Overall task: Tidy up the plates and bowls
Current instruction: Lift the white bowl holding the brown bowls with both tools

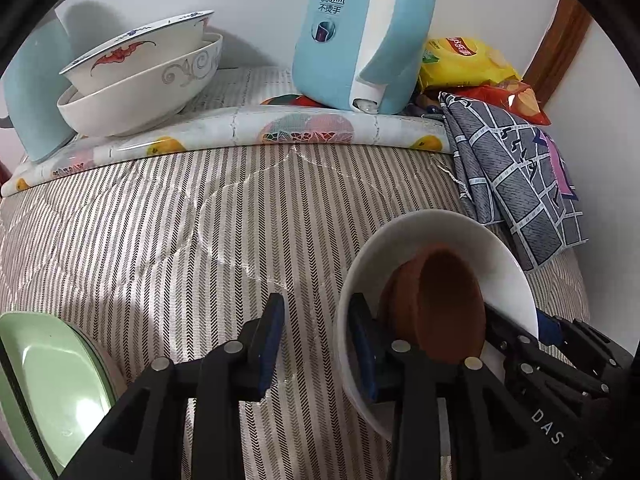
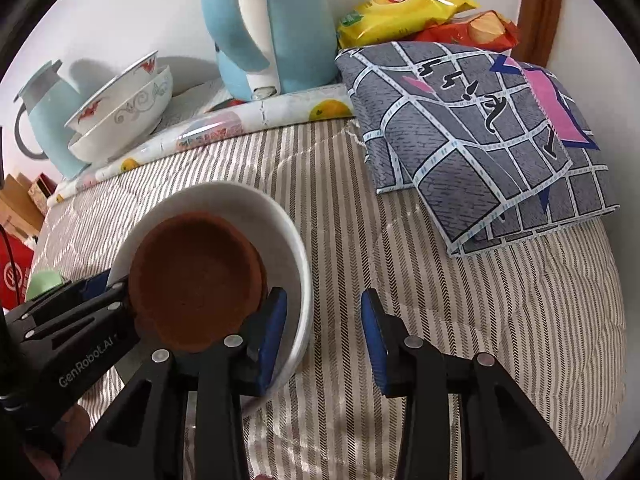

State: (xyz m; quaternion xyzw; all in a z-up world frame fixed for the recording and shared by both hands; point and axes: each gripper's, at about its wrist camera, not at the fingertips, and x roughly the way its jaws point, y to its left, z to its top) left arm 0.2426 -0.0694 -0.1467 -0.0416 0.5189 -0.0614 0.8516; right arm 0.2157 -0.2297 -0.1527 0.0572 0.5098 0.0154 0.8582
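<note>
A white bowl (image 1: pixel 460 240) lies tilted on the striped bedcover with brown dishes (image 1: pixel 444 300) stacked inside; it also shows in the right wrist view (image 2: pixel 288 232), with the brown dishes (image 2: pixel 192 276) in it. My left gripper (image 1: pixel 316 344) is open, its jaws straddling the bowl's near rim. My right gripper (image 2: pixel 324 332) is open, its left finger inside the bowl's rim beside the brown dishes. Two stacked patterned bowls (image 1: pixel 140 76) sit at the back left on a raised board, also in the right wrist view (image 2: pixel 124 108). A green plate (image 1: pixel 48 392) lies at the lower left.
A light-blue kettle (image 1: pixel 360 36) stands on the board at the back. A blue flask (image 2: pixel 52 116) stands far left. A folded grey checked cloth (image 2: pixel 480 136) and snack bags (image 2: pixel 404 12) lie at the right. A wall runs behind.
</note>
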